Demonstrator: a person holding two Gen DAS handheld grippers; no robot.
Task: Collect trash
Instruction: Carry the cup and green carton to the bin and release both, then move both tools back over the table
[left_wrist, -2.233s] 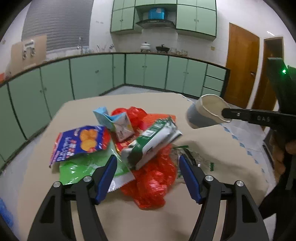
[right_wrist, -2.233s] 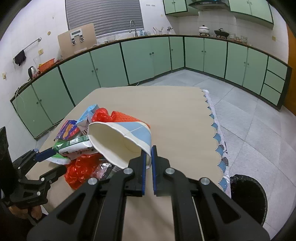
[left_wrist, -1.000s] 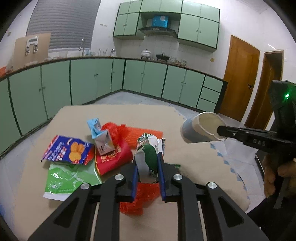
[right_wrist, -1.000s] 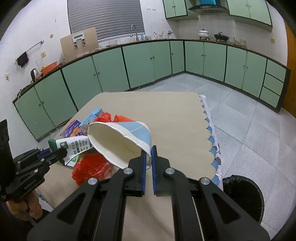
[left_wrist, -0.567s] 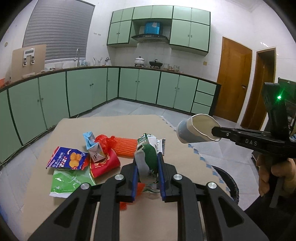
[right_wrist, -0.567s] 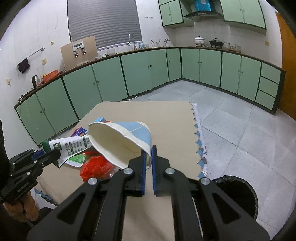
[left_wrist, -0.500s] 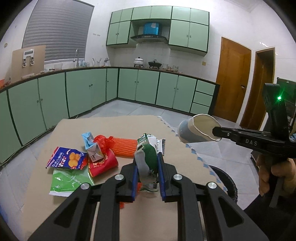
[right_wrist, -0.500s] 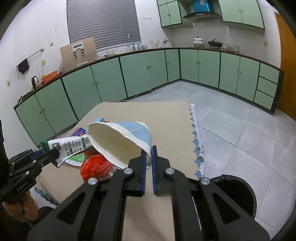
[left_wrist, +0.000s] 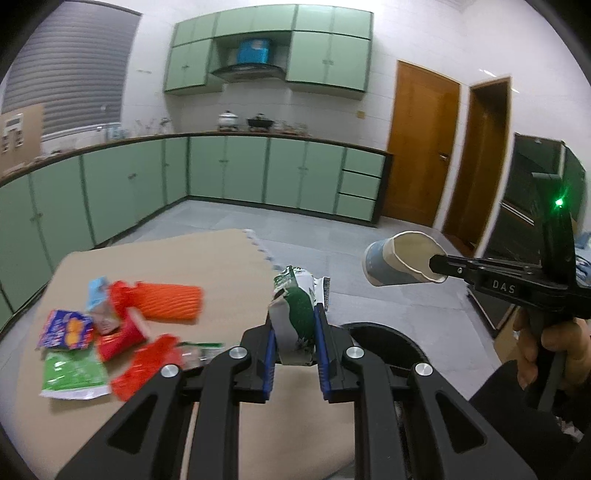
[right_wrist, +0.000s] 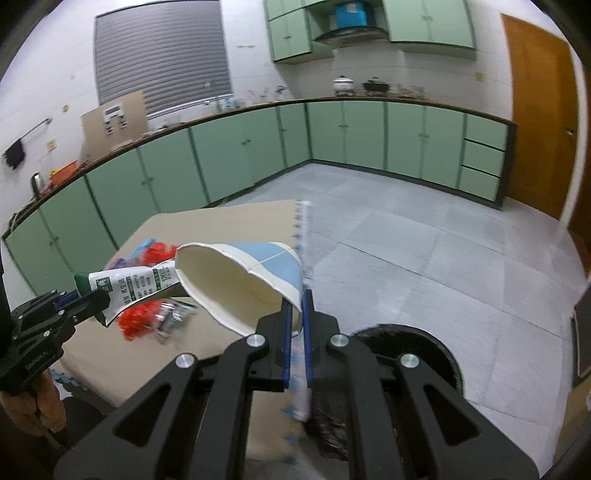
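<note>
My left gripper (left_wrist: 295, 332) is pinching a crumpled green-and-white carton (left_wrist: 295, 314) upright between its blue-lined fingers, lifted clear of the beige worktop (left_wrist: 184, 258). My right gripper (right_wrist: 297, 325) is pressed together on the rim of a white and pale-blue paper cup (right_wrist: 240, 280), which lies on its side in the air with its mouth toward 9 o'clock in the right wrist view. In the left wrist view that cup (left_wrist: 399, 264) hangs at 2 o'clock, above the grey tiled floor (left_wrist: 332, 258). A round black-lined bin (right_wrist: 424, 343) stands on the floor just beside the worktop's edge, low at 5 o'clock from the cup.

Other rubbish lies on the worktop at 9 o'clock in the left wrist view: an orange mesh bag (left_wrist: 170, 301), a blue snack packet (left_wrist: 66, 328), a green wrapper (left_wrist: 70, 373) and red plastic scraps (left_wrist: 147, 363), all near one another.
</note>
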